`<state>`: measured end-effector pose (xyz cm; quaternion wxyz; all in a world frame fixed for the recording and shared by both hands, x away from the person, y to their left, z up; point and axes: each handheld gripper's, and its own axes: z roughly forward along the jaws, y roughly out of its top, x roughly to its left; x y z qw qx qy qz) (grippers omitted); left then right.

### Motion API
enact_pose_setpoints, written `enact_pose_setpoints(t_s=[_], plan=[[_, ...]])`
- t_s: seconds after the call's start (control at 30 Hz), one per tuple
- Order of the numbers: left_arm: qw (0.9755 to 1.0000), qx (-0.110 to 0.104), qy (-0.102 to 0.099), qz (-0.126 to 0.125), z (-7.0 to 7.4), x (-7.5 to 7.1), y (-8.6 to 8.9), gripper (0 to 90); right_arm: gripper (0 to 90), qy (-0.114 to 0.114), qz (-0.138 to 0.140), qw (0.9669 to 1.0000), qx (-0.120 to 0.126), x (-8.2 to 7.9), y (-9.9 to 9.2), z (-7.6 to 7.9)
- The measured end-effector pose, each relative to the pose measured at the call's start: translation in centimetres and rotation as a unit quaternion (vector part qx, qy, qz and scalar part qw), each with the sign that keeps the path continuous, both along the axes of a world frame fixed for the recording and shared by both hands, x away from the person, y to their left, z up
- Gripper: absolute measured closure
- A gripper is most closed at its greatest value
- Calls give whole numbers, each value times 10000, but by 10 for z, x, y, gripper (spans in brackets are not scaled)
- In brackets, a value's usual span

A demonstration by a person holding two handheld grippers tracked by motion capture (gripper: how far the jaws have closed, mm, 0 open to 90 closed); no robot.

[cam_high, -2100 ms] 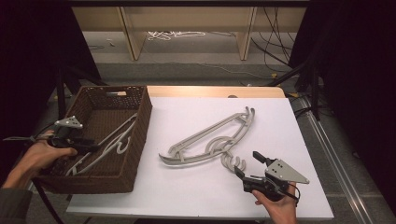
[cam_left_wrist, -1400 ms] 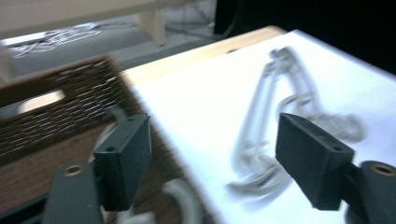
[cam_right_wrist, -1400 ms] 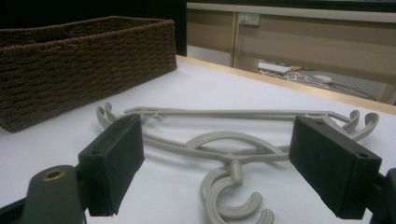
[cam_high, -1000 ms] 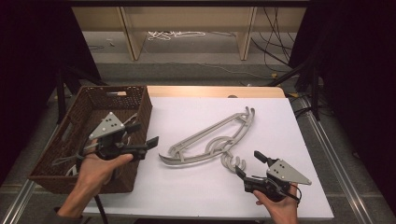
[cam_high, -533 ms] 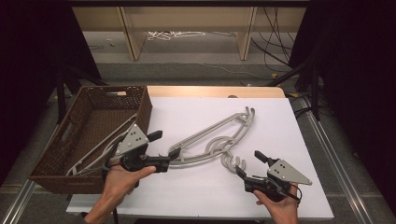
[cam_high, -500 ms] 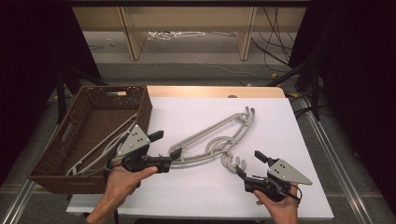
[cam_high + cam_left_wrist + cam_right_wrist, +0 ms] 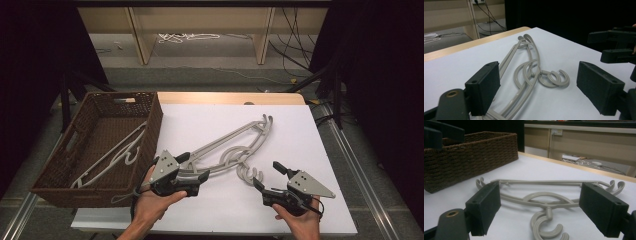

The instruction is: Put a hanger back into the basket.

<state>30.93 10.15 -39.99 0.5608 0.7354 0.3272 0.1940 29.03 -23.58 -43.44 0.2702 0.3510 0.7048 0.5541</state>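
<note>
Reaching left gripper [image 7: 192,167], jaws apart, over hangers [image 7: 235,145]

Lab: white-topped table [image 7: 320,150], dark curtains [image 7: 380,75], loose cables [image 7: 187,36].

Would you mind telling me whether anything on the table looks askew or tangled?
Yes: the grey hangers lie stacked diagonally across the white table, their hooks overlapping. The hanger in the basket lies loose too.

High view looks forward and down over the white table [image 7: 300,125]; both gripper views sit low, close — sharing the grey plastic hangers [image 7: 235,145] [image 7: 529,72] [image 7: 544,200].
</note>
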Motion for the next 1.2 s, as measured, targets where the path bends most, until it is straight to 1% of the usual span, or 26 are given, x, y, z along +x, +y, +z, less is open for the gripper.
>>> enact_pose_setpoints(t_s=[0.03,0.1,0.2,0.23,0.27,0.3,0.43,0.5,0.53,0.57,0.6,0.63,0.67,0.7,0.77,0.83,0.9,0.97,1.03,1.07,1.1,1.13,1.17,1.2], plan=[[10000,-3,-25,20,-3,0,-1,186,184,-5,-13,10000,-14,0,0,0],[10000,-44,-5,-9,-7,1,-2,182,184,-7,3,10000,-13,0,0,0],[10000,-74,-58,10,-11,1,-2,181,183,-30,1,10000,16,0,1,0],[9999,-104,-43,-9,-11,1,-3,181,183,2,10,10000,-14,0,0,0],[9999,-150,-33,5,-13,1,-3,181,183,-59,-4,10000,52,1,1,-1],[9999,-101,-126,-11,-13,1,-2,181,183,-59,-4,10000,52,1,1,-1],[9999,-75,-101,26,-20,2,-1,178,181,-32,33,10000,47,1,0,0],[9999,-25,-154,23,-24,2,-1,176,180,-41,31,10000,55,1,0,-1],[9998,-10,-179,17,-25,2,-1,172,178,5,63,10000,34,1,1,0],[9999,-2,-153,19,-27,2,0,172,178,5,63,10000,34,1,1,0],[9998,-1,-180,-1,-29,3,0,172,178,-3,55,10000,31,0,2,0],[9999,38,-147,36,-30,2,0,172,178,-19,85,9999,52,1,2,0],[9999,27,-159,19,-31,3,0,172,179,-17,81,10000,35,0,2,0],[10000,23,-77,46,-31,2,1,172,179,-18,83,10000,36,1,2,0],[9999,83,-108,-6,-32,4,1,172,179,-16,88,10000,42,1,2,0],[9999,92,-73,-61,-33,5,-1,169,179,14,65,10000,-2,1,2,0],[9998,154,-54,-78,-34,5,-3,168,179,-4,92,10000,22,1,2,0],[9998,158,-53,-129,-35,6,-6,168,179,-8,85,10000,36,1,2,0],[9996,245,-51,-140,-36,8,-9,169,179,-23,72,10000,38,0,2,0],[9993,335,-57,-166,-37,9,-11,171,179,-19,69,10000,31,1,1,0],[9991,373,-28,-208,-38,11,-14,171,178,-12,76,10000,35,1,1,0],[9986,440,66,-277,-40,12,-17,173,179,15,36,10000,-7,0,1,0],[9979,542,116,-349,-41,13,-21,173,178,19,34,10000,-6,0,1,0],[9971,638,120,-398,-43,15,-24,175,179,-3,55,10000,20,1,1,0]])
